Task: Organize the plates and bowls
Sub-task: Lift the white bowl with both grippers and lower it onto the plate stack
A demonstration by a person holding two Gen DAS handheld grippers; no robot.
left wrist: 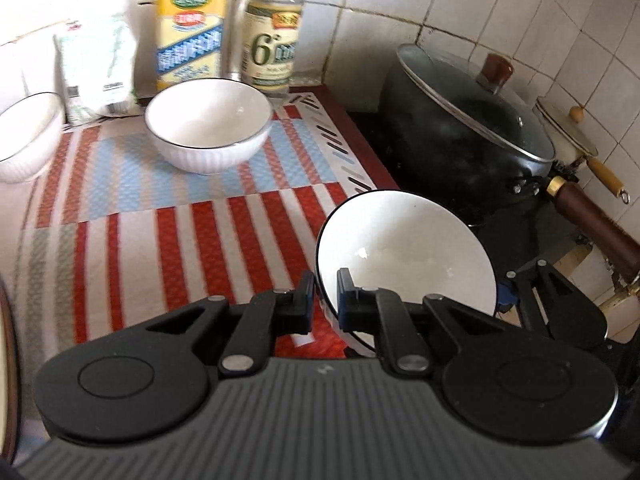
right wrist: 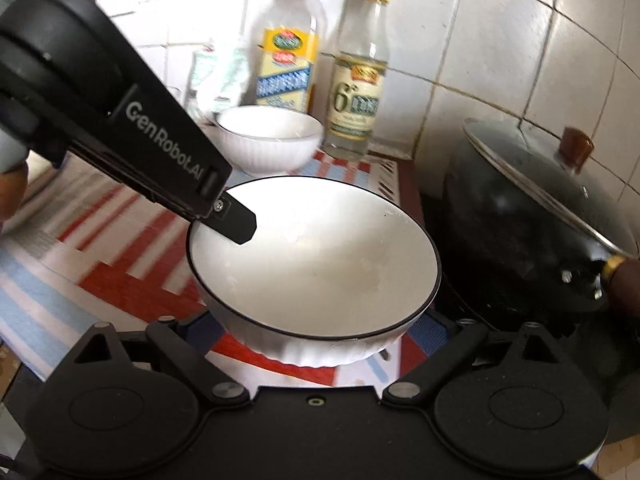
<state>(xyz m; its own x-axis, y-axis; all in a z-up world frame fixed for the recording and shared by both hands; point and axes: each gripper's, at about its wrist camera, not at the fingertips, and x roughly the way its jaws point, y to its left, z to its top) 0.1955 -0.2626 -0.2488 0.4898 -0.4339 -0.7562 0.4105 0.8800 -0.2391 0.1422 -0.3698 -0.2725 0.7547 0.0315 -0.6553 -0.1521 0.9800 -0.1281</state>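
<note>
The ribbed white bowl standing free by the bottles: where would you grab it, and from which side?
Probably pinch the thin black-edged rim of the ribbed white bowl on its near side, one finger inside, one outside. It stands upright and open; bottles crowd its far side.

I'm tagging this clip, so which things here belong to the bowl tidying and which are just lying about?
Belongs to the job:
- white black-rimmed bowl pinched at its rim by the left gripper
- second white ribbed bowl on the striped mat
- third white bowl at the left edge

Lying about:
- black lidded pan
- yellow-labelled bottle
- clear vinegar bottle
</note>
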